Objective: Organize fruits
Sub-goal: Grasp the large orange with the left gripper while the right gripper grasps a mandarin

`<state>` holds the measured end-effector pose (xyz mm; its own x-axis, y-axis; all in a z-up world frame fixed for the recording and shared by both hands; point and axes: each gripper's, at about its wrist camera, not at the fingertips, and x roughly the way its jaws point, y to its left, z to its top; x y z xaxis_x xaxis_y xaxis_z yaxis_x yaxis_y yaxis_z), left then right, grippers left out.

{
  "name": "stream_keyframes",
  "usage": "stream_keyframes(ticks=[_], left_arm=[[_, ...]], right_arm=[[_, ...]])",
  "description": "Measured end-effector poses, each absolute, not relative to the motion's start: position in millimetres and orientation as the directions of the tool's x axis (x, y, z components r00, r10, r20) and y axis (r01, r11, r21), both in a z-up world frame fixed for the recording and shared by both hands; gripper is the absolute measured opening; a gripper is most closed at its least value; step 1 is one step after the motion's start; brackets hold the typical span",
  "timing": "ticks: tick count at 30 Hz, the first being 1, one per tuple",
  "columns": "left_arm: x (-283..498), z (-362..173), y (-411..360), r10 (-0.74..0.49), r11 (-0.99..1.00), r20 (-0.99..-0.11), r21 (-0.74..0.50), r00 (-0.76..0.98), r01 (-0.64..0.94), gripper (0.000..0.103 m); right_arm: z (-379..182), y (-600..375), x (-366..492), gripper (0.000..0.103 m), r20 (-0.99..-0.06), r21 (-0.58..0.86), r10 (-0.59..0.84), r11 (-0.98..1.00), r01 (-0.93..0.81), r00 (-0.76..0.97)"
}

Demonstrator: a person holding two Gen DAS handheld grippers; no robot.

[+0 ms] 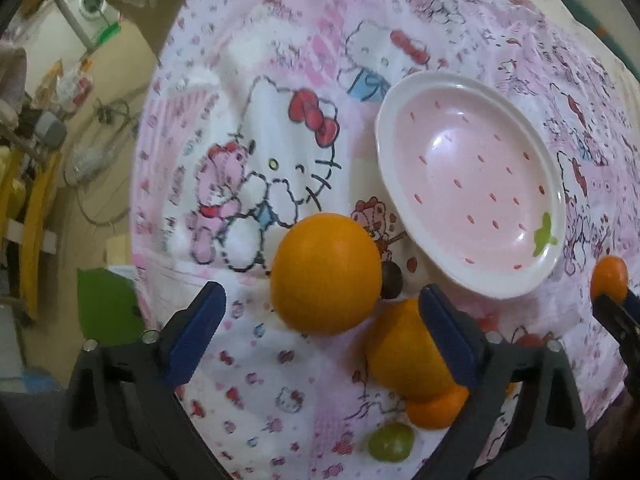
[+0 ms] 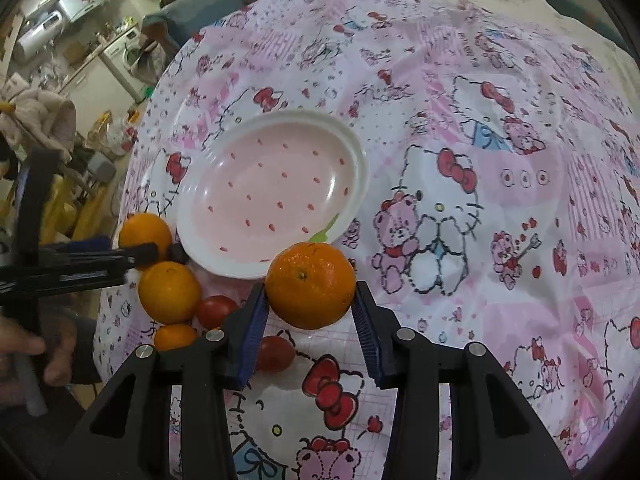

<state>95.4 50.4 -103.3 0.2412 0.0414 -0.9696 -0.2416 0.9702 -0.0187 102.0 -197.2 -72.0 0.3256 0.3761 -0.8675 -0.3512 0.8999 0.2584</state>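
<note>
A large orange (image 1: 326, 274) lies on the cartoon-cat tablecloth between the wide-apart fingers of my left gripper (image 1: 320, 300), which is open; neither pad touches it. Another orange (image 1: 404, 354) sits partly behind the right finger, with a small mandarin (image 1: 436, 406) and a green grape (image 1: 390, 442) nearer me. My right gripper (image 2: 310, 296) is shut on an orange (image 2: 310, 284), held just in front of the pink strawberry-pattern plate (image 2: 352, 148). That plate (image 1: 384, 120) has nothing in it.
A dark grape (image 1: 390, 278) lies by the plate's near rim. Two red tomatoes (image 2: 216, 310) (image 2: 274, 354) lie left of the right gripper. The table's left edge (image 2: 120, 200) drops to a cluttered floor. A hand (image 2: 24, 344) shows at far left.
</note>
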Motion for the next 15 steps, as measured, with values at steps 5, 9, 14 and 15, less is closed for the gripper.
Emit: stream_keyframes(ticks=[5,9,14,15], left_arm=[[101.7,-111.7,49.2,0.036,0.974,-0.971,-0.019,0.235,-0.228,0.074],[99.8,-111.0,47.5,0.039,0.976,-0.961,-0.022,0.273,-0.217,0.054],[100.9,-110.6,46.8,0.048,0.978,-0.958,-0.012,0.282,-0.208,0.052],[100.6,-110.3,46.6,0.053,0.978,-0.958,-0.007,0.283,-0.209,0.052]], right_arm=[[-69.1,-206.2,104.5,0.044,-0.861,0.278,0.385,0.904,-0.325,0.333],[-67.9,-206.5,105.6,0.044,-0.857,0.289,0.395,0.900,-0.325,0.332],[-65.5,-204.4,105.6,0.044,-0.852,0.286,0.399,0.898,-0.335,0.340],[-64.9,-204.1,105.6,0.044,-0.852,0.285,0.398,0.897,-0.336,0.341]])
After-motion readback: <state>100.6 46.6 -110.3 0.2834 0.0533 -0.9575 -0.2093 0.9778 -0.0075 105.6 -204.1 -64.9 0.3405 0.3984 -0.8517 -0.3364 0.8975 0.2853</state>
